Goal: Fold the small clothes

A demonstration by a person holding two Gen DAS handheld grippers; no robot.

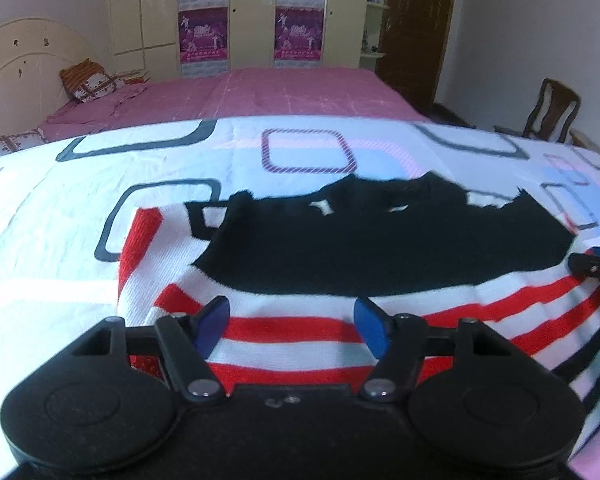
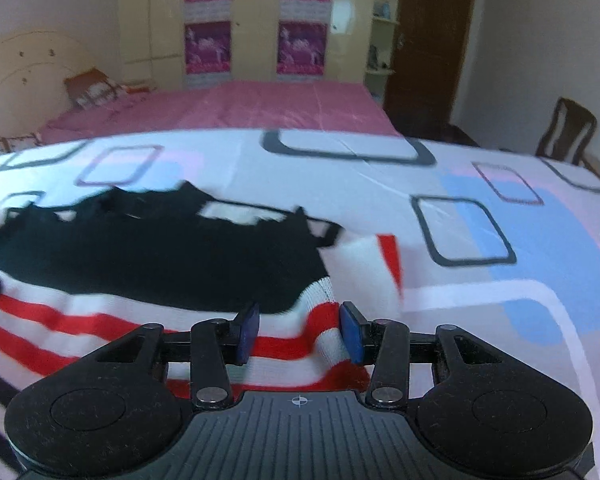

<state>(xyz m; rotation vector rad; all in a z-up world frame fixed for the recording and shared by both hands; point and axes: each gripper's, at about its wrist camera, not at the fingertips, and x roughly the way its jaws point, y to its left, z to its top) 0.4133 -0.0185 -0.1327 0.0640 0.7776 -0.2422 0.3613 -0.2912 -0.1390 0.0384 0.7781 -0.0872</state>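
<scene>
**Striped sweater spread flat, both hand-held grippers at its near hem**

Left wrist view: Left hand-held gripper [image 1: 292, 326] low over the near edge of a knitted sweater [image 1: 300, 332], jaws spread wide, blue pads [image 1: 214, 322] well apart and clear of the knit, nothing pinched between them. Sweater lying flat on a white bedsheet [image 1: 60, 216] printed with black, purple and blue rounded squares. Red and white stripes across the lower body, a large black panel [image 1: 380, 248] over the chest, ragged at its far edge. One sleeve folded up on the left, tipped with a red cuff [image 1: 140, 236]. At the right edge of the frame, just beside the stripes, the dark tip of the right hand-held gripper [image 1: 598, 266], too cropped to read from here. Beyond the sheet, a pink bed [image 1: 260, 96] with a patterned pillow [image 1: 90, 80], a cream headboard [image 1: 20, 56], a wardrobe with purple posters [image 1: 204, 36], a brown door [image 1: 416, 32] and a wooden chair [image 1: 552, 108].

Right wrist view: Right hand-held gripper [image 2: 299, 332] at the sweater's right-hand corner, jaws partly apart, blue pads on either side of a raised ridge of striped hem [image 2: 324, 320]. Blurred here; cannot tell whether the pads press the cloth or merely flank it. Black panel up and to the left, the other sleeve lying to the right with its red band [image 2: 390, 252]. Tip of the left hand-held gripper barely showing at the far left edge. Same pink bed, posters, door and chair behind.
</scene>
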